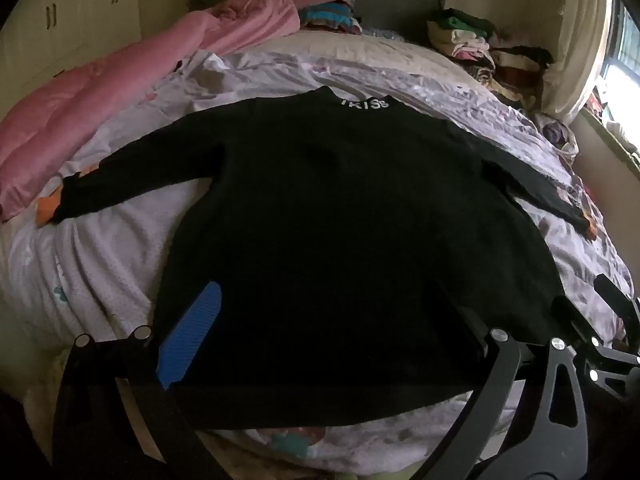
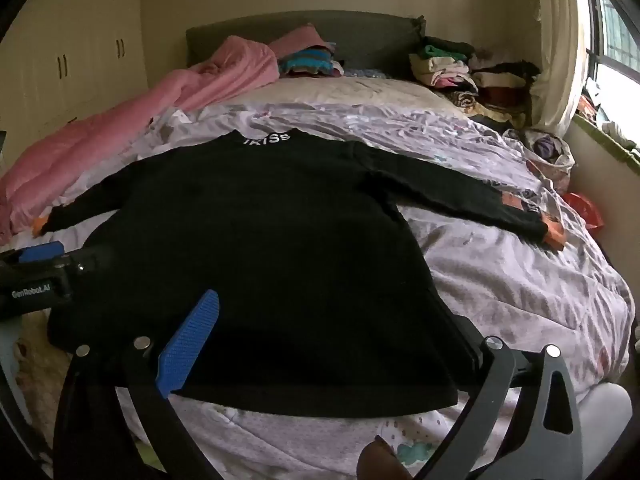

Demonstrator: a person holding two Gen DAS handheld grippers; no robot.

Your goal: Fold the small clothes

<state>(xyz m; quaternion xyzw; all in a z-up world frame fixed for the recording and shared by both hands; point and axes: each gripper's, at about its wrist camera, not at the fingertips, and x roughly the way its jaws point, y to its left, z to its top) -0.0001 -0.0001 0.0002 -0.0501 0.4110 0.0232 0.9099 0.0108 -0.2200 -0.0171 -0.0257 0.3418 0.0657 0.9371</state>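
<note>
Black sweater (image 1: 340, 240) flat on bed (image 1: 100, 248) — hem between open left claw (image 1: 332, 344) fingers.

black sweater (image 1: 340, 220) lies flat, sleeves spread, on the bed (image 1: 100, 264) beneath the wide-open left hand-held gripper (image 1: 332, 340).

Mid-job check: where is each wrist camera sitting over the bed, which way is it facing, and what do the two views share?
Left wrist: at the bed's foot, angled down over the black sweater; own open left gripper frames the hem; right gripper at the right edge.
Right wrist: further right, facing the headboard; open right gripper over the hem; left gripper at the left edge.
Shared: sweater, pink quilt, clothes stacks.
</note>
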